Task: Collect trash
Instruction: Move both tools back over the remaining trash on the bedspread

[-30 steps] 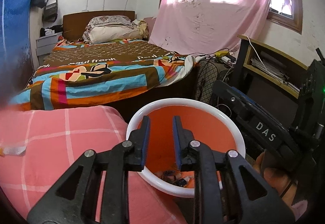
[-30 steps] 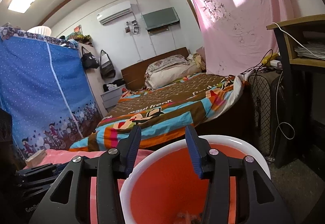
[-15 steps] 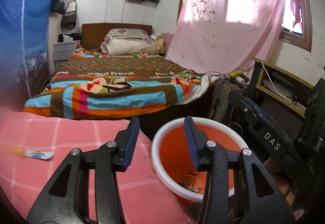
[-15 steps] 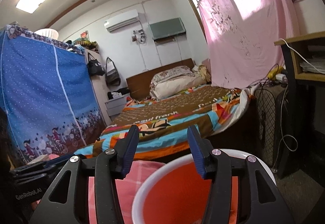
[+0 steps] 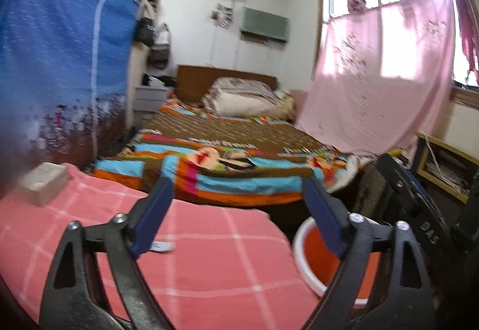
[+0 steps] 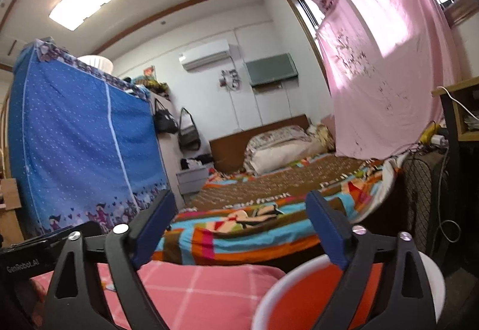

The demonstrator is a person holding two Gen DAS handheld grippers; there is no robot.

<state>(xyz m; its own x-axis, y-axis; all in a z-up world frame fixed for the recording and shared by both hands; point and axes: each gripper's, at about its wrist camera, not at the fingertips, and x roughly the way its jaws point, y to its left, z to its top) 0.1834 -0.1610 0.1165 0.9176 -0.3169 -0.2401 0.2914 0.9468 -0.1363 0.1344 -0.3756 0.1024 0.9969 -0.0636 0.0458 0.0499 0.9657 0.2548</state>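
An orange bin with a white rim [image 5: 308, 258] stands off the right edge of a table under a pink checked cloth [image 5: 209, 270]; it also shows in the right wrist view [image 6: 299, 294]. A small white wrapper [image 5: 161, 246] lies on the cloth, just beside the left finger of my left gripper [image 5: 236, 210]. That gripper is wide open and empty, above the cloth. My right gripper [image 6: 239, 219] is wide open and empty, above the cloth's edge and the bin rim. The bin's contents are hidden.
A pale block [image 5: 45, 178] lies at the cloth's far left. A bed with a striped cover [image 5: 224, 168] stands behind. A blue fabric wardrobe [image 6: 80, 150] is at the left. The other gripper's black body [image 5: 419, 210] and a desk [image 5: 449, 168] are at the right.
My left gripper has opened wide and swung left, from over the bin to over the cloth, near the wrapper. My right gripper has opened wider and tilted up.
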